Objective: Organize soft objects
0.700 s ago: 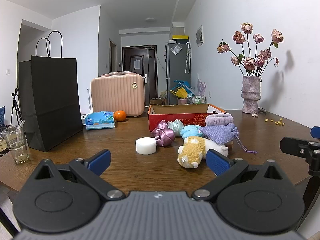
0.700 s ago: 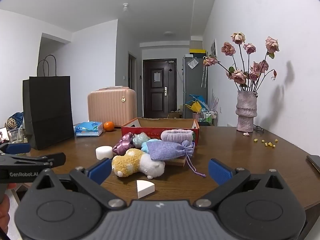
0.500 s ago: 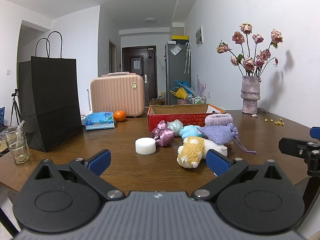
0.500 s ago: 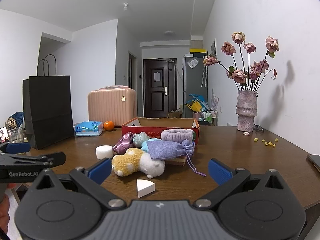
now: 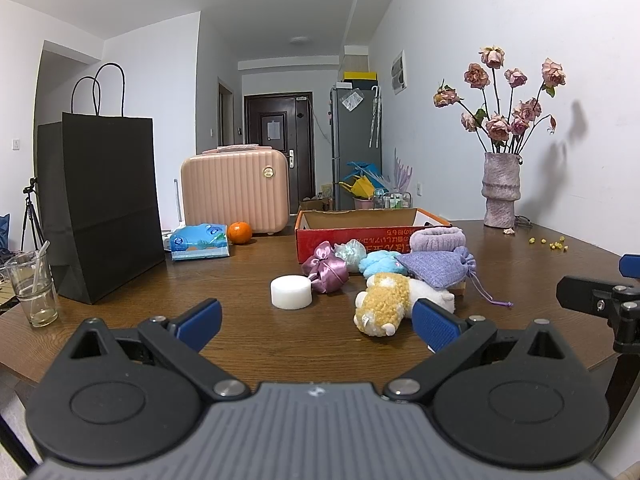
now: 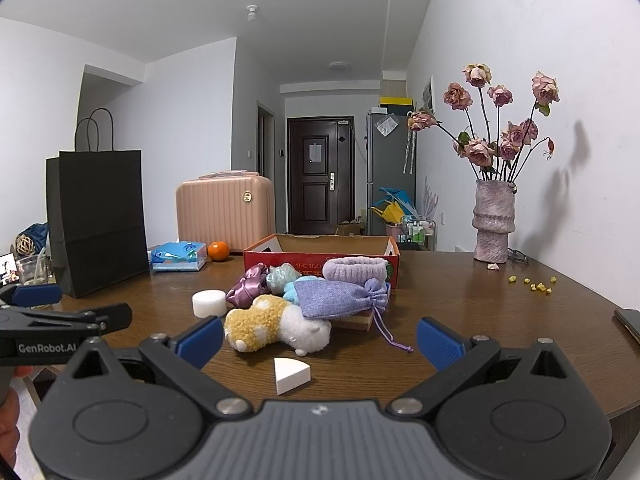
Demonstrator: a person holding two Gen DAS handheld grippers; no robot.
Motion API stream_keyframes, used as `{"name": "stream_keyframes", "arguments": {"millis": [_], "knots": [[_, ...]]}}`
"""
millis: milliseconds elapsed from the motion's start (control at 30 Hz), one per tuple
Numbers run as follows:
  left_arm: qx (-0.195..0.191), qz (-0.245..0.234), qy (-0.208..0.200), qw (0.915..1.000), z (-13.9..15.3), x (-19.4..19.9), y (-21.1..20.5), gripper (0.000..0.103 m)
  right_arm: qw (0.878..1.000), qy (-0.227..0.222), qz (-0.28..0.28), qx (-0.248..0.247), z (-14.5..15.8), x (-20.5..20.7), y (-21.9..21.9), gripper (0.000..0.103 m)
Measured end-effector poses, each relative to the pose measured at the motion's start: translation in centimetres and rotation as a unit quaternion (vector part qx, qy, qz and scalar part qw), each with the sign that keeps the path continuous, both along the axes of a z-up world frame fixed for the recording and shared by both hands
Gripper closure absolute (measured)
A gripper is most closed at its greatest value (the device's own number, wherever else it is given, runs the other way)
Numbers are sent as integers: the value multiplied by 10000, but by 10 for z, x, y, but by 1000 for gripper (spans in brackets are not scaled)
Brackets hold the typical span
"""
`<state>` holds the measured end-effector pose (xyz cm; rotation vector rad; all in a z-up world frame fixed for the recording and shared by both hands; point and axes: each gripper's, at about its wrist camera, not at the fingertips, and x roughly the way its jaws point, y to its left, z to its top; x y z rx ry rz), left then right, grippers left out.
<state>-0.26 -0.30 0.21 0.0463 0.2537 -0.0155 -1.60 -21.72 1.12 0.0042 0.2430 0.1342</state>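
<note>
Only my right wrist view shows the white foam wedge [image 6: 291, 375] before the yellow-and-white plush toy [image 6: 276, 329]; both grippers, left gripper [image 5: 318, 322] and right gripper [image 6: 320, 340], gape wide, empty.

On the table [image 5: 248, 344], a cardboard box [image 5: 372, 232] stands at centre with a heap of soft items touching its near side: headband [image 5: 436, 238], pouch [image 5: 436, 266], plush toy [image 5: 390, 304]. Foam disc [image 5: 291, 292] left of the heap; foam wedge [image 6: 291, 374] before it. Paper bag [image 5: 102, 204] far left, glass [image 5: 32, 290] before it. Vase [image 5: 501, 190] right rear
</note>
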Motion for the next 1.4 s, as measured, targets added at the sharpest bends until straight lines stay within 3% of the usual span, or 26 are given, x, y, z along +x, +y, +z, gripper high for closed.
{"name": "stream_keyframes", "arguments": {"millis": [1400], "knots": [[0, -13, -29, 10000, 3, -3, 0, 0, 9999, 102, 76, -76, 0, 6, 5, 0]]}}
